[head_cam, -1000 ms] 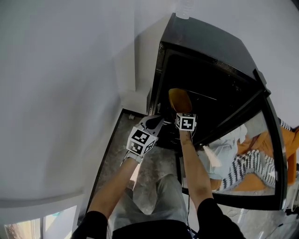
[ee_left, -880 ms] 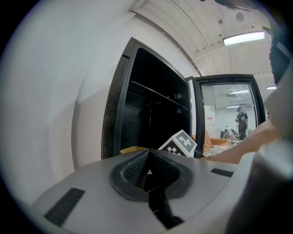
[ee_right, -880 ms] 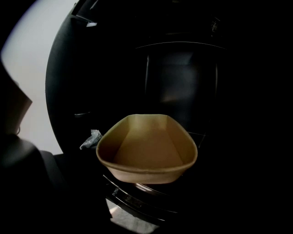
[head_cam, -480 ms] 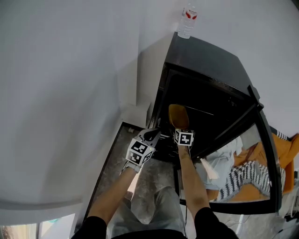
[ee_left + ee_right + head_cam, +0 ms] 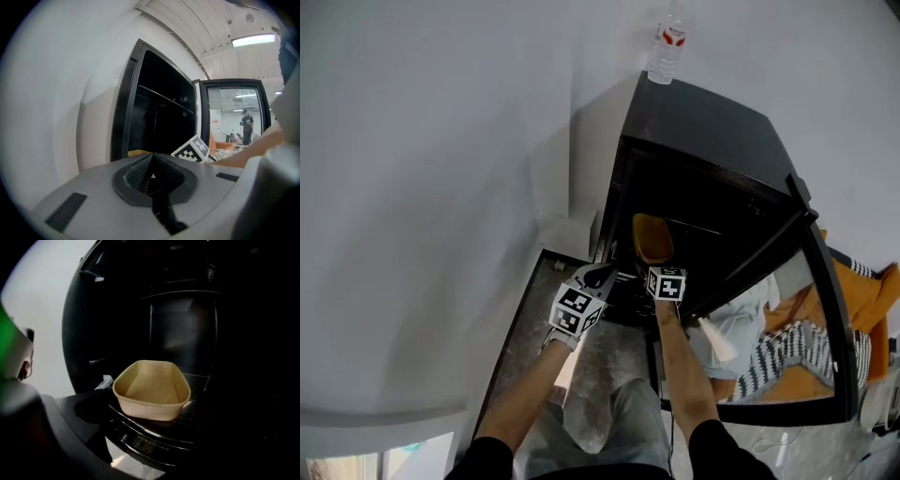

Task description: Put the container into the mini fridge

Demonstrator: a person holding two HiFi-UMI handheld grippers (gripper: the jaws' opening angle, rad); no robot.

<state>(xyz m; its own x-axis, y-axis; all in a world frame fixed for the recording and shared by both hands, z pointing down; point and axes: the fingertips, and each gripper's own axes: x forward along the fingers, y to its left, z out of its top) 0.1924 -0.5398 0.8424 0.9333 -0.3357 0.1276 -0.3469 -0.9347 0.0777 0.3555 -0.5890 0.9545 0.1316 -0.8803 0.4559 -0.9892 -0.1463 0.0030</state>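
Observation:
The tan oval container [image 5: 151, 390] stands empty on a shelf inside the black mini fridge [image 5: 712, 122]; in the head view the container [image 5: 652, 239] sits just inside the opening. My right gripper [image 5: 659, 266] hovers right in front of it, open, and nothing lies between its jaws. One dark jaw shows at the lower left of the right gripper view, clear of the container. My left gripper [image 5: 151, 176] is shut on nothing and hangs to the left of the fridge's opening [image 5: 598, 275].
The fridge's glass door [image 5: 797, 328] stands swung open to the right. A water bottle [image 5: 666, 42] rests on top of the fridge. A white wall [image 5: 441, 187] runs along the left, with a grey stone floor [image 5: 525, 328] below.
The head view has tilted up, so the bottle on the fridge shows in full and both grippers sit lower in the picture. The container has stayed on the shelf.

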